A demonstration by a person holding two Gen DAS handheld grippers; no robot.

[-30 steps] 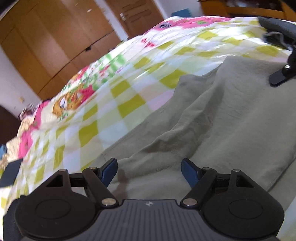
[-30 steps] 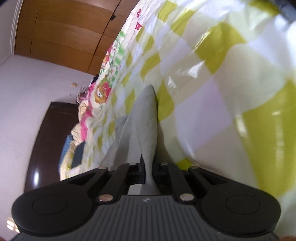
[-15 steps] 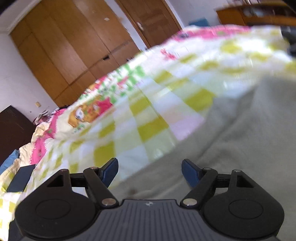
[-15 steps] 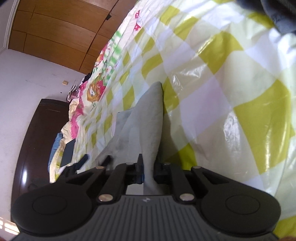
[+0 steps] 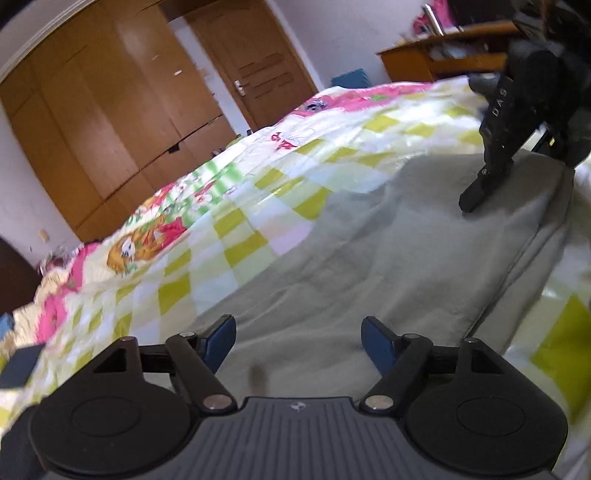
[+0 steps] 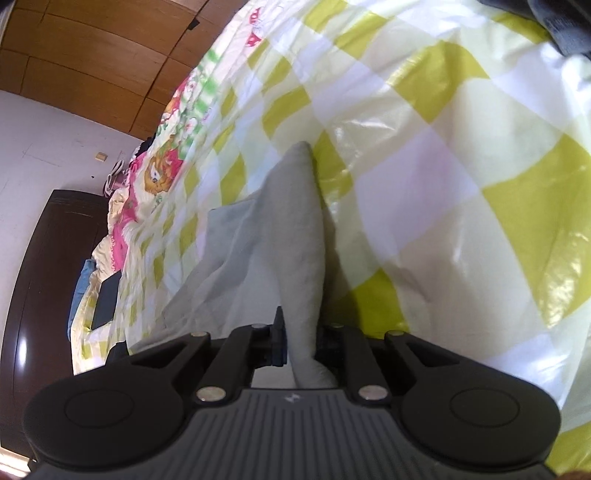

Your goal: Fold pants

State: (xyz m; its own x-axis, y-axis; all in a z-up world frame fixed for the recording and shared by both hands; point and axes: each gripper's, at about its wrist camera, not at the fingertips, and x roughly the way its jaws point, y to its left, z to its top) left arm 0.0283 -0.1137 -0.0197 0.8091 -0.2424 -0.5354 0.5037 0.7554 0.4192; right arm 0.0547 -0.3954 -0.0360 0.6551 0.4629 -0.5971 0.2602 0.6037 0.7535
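Grey-green pants [image 5: 388,258] lie spread on a yellow-checked bedspread [image 5: 240,236]. My left gripper [image 5: 298,338] is open, its blue pads wide apart just above the near part of the cloth. My right gripper [image 6: 301,341] is shut on a fold of the pants [image 6: 291,236], which runs forward from its jaws and is lifted off the bedspread [image 6: 461,155]. The right gripper also shows in the left wrist view [image 5: 495,155], at the far right corner of the pants.
Wooden wardrobes [image 5: 110,122] and a door [image 5: 255,66] stand beyond the bed. A wooden desk [image 5: 443,51] is at the back right. A dark headboard [image 6: 40,280] and a dark flat object [image 6: 105,302] on the bed lie to the left. Dark clothing [image 6: 561,22] is at the far right.
My left gripper has drawn back and tilted up, staying open. My right gripper keeps its hold on the fold and has shifted slightly over the bedspread.
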